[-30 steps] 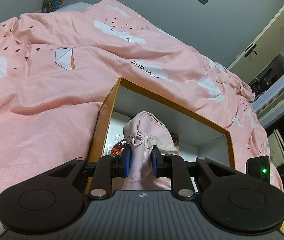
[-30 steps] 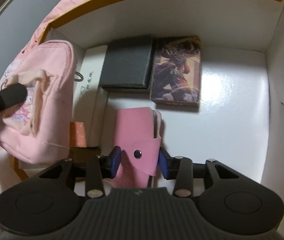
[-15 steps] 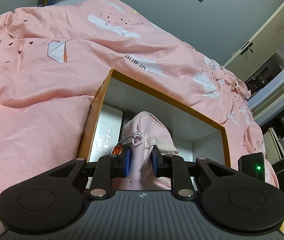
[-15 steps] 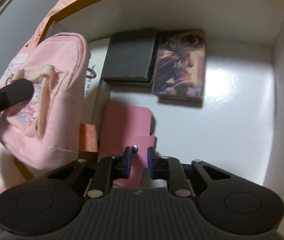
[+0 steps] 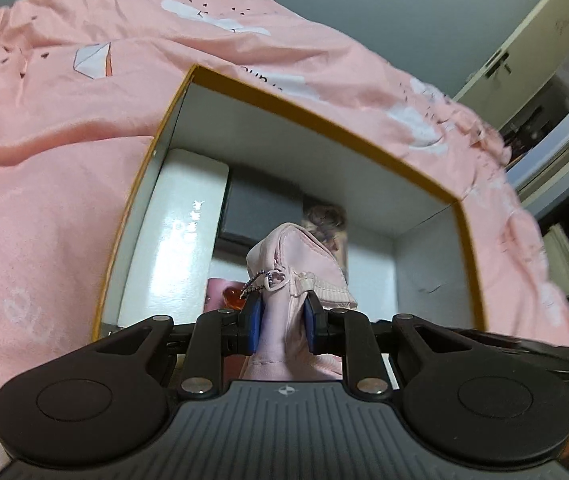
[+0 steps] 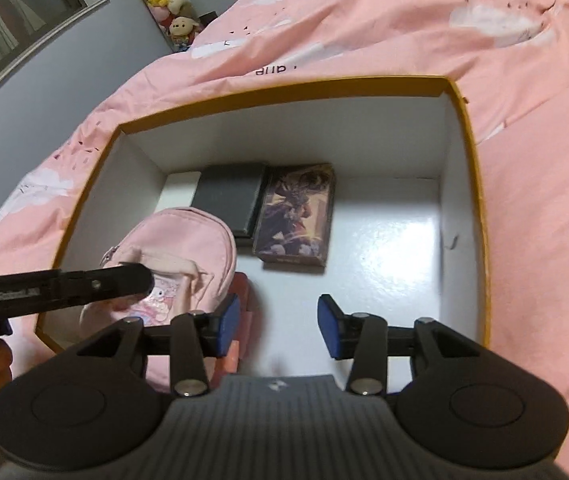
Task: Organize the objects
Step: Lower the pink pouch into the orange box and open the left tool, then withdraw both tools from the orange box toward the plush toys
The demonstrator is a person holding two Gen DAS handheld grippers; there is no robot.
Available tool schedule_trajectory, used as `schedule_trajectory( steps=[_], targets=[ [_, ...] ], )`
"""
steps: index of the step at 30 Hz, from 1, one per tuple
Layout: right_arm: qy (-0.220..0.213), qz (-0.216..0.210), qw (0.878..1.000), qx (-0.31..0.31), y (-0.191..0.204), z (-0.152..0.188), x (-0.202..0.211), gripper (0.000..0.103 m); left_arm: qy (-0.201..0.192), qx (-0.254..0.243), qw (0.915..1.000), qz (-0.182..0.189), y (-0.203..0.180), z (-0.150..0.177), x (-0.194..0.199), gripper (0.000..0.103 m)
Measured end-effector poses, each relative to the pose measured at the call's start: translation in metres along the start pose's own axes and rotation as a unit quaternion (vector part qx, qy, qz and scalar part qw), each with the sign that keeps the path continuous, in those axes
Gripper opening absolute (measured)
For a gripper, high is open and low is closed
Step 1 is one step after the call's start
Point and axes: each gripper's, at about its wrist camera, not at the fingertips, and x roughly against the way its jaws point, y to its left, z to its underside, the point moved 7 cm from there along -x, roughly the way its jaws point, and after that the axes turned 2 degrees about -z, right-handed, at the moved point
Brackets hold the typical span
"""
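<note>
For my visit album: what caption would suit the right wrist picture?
Open right gripper above a cardboard box on a pink bed, while the left gripper holds a small pink backpack inside it.

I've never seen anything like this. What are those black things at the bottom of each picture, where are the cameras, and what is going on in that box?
No robot here: a person holds a pair of handheld tongs in each hand, each carrying a camera that looks along its fingers. The left tongs are shut on a small pink backpack, held over an open orange-rimmed box on a pink bedcover. The right tongs are open and hold nothing. Inside the box lie a dark flat case, an illustrated box, a white box and a pink wallet.
</note>
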Motion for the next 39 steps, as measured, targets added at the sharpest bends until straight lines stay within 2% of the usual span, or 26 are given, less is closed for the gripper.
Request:
schedule_trajectory(
  steps=[7,10,14,18,21,23,26,30,33,34,35,36,39],
  targets=[
    [0.013,-0.001,1.0,-0.006,0.004,0.011,-0.015,0.045,0.01,-0.034,0.9986,-0.041,0.004,0.014,-0.012,0.026],
    [0.017,-0.004,1.0,-0.008,0.007,0.012,-0.019,0.045,0.02,-0.046,0.9973,-0.054,0.004,0.017,-0.017,0.029],
    [0.022,-0.013,1.0,-0.015,0.01,0.015,-0.022,0.046,0.014,-0.078,0.9937,-0.08,0.001,0.02,-0.016,0.037],
    [0.027,-0.024,0.999,-0.024,0.012,0.017,-0.026,0.045,-0.003,-0.081,0.9946,-0.064,-0.003,0.022,-0.007,0.062],
    [0.033,-0.034,0.999,-0.023,0.015,0.017,-0.029,0.042,-0.018,-0.086,0.9943,-0.06,-0.007,0.019,0.002,0.064],
    [0.037,-0.042,0.998,-0.02,0.019,0.017,-0.032,0.029,-0.028,-0.09,0.9938,-0.059,-0.009,0.018,0.008,0.064],
    [0.042,-0.045,0.998,-0.014,0.024,0.017,-0.039,0.023,-0.038,-0.095,0.9933,-0.055,-0.012,0.016,0.015,0.067],
    [0.049,-0.045,0.998,-0.01,0.025,0.017,-0.043,0.021,-0.055,-0.121,0.9896,-0.055,-0.019,0.016,0.028,0.067],
    [0.036,-0.043,0.998,-0.006,0.025,0.016,-0.034,0.024,-0.078,-0.151,0.9832,-0.066,-0.024,0.018,0.046,0.068],
    [0.029,-0.042,0.999,-0.004,0.025,0.016,-0.029,0.03,-0.089,-0.169,0.9789,-0.072,-0.026,0.02,0.053,0.068],
    [0.019,-0.042,0.999,-0.001,0.025,0.015,-0.022,0.042,-0.102,-0.19,0.973,-0.081,-0.028,0.024,0.062,0.069],
    [0.008,-0.043,0.999,0.001,0.026,0.014,-0.014,0.046,-0.114,-0.211,0.9668,-0.089,-0.029,0.027,0.07,0.069],
    [-0.023,-0.038,0.999,0.018,0.031,0.015,0.011,0.047,-0.152,-0.264,0.9454,-0.115,-0.029,0.038,0.098,0.071]
  ],
)
